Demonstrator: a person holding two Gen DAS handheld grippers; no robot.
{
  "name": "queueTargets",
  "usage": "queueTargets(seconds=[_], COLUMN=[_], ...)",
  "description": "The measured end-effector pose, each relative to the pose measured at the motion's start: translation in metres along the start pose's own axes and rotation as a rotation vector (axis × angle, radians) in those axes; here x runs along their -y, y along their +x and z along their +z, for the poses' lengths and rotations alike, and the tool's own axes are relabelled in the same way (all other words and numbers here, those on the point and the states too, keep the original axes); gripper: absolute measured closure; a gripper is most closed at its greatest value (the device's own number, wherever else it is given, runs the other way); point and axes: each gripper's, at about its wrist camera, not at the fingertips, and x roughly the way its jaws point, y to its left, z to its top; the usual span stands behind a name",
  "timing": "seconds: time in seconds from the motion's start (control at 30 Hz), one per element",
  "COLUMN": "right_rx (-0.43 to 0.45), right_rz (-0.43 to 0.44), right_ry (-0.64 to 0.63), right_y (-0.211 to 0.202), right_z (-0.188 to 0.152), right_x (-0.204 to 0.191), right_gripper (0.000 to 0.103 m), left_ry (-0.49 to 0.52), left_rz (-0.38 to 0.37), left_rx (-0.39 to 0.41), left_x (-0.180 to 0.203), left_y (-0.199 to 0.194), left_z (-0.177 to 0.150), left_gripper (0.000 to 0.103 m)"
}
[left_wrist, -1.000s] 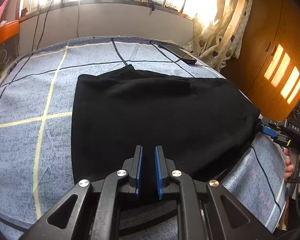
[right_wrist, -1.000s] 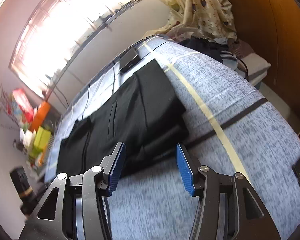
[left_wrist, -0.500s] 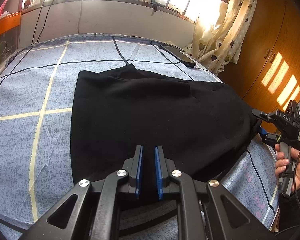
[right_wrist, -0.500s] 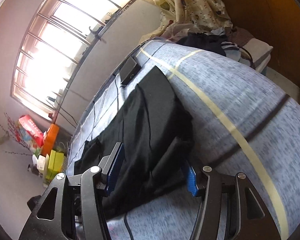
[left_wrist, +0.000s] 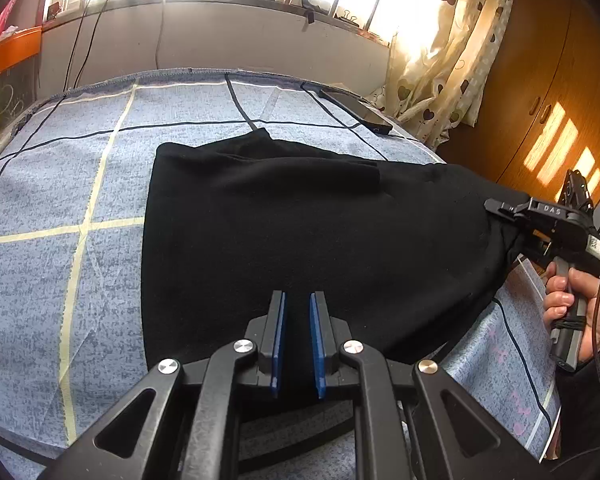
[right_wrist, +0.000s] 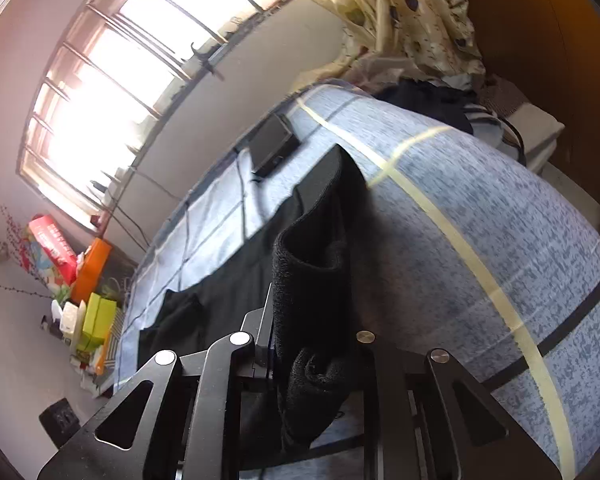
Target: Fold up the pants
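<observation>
The black pants (left_wrist: 300,220) lie spread on the blue checked bed cover (left_wrist: 60,280). My left gripper (left_wrist: 298,312) is shut on the near edge of the pants, its blue pads close together with cloth between them. My right gripper (right_wrist: 312,316) is shut on the pants' end (right_wrist: 312,280), which bunches up between its fingers and lifts off the bed. In the left wrist view the right gripper (left_wrist: 500,208) shows at the pants' right corner, held by a hand (left_wrist: 572,304).
A dark phone (left_wrist: 356,110) with a cable lies at the bed's far edge. A curtain (left_wrist: 440,52) and a wooden wardrobe (left_wrist: 548,92) stand to the right. Clothes (right_wrist: 440,100) are piled beyond the bed. Boxes (right_wrist: 92,316) stand by the window wall.
My right gripper went from open around the pants' end to shut on it and raised the cloth. My left gripper stayed shut on the near edge.
</observation>
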Motion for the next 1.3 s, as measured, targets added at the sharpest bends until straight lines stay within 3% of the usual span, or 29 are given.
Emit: queueTargets(seconds=[0.4, 0.63, 0.83, 0.93, 0.97, 1.07, 1.2, 1.3], right_rx=[-0.012, -0.105, -0.243, -0.313, -0.329, -0.307, -0.36, -0.34], right_rz=[0.155, 0.218, 0.17, 0.117, 0.116, 0.175, 0.307, 0.352], right_ry=[-0.277, -0.483, -0.674, -0.723, -0.73, -0.76, -0.75, -0.741], right_y=[-0.002, 0.034, 0.086, 0.114, 0.119, 0.11, 0.098, 0.08], right_z=[-0.003, -0.052, -0.115, -0.144, -0.15, -0.159, -0.16, -0.157], right_x=[-0.113, -0.187, -0.222, -0.222, -0.22, -0.224, -0.23, -0.225], right_gripper=[0.085, 0.085, 0.085, 0.074, 0.064, 0.049, 0.049, 0.049], left_ry=[-0.056, -0.11, -0.156, -0.17, -0.174, -0.183, -0.202, -0.199], left_rz=[0.068, 0.11, 0.146, 0.157, 0.16, 0.168, 0.175, 0.175], left_rx=[0.084, 0.117, 0.126, 0.133, 0.135, 0.14, 0.149, 0.161], left_x=[-0.019, -0.041, -0.06, -0.065, -0.066, -0.071, -0.075, -0.071], left_y=[-0.029, -0.05, -0.06, -0.064, -0.066, -0.069, -0.073, -0.077], left_z=[-0.003, -0.012, -0.02, -0.025, -0.026, -0.03, -0.03, -0.028], left_gripper=[0.088, 0.088, 0.088, 0.088, 0.088, 0.088, 0.088, 0.088])
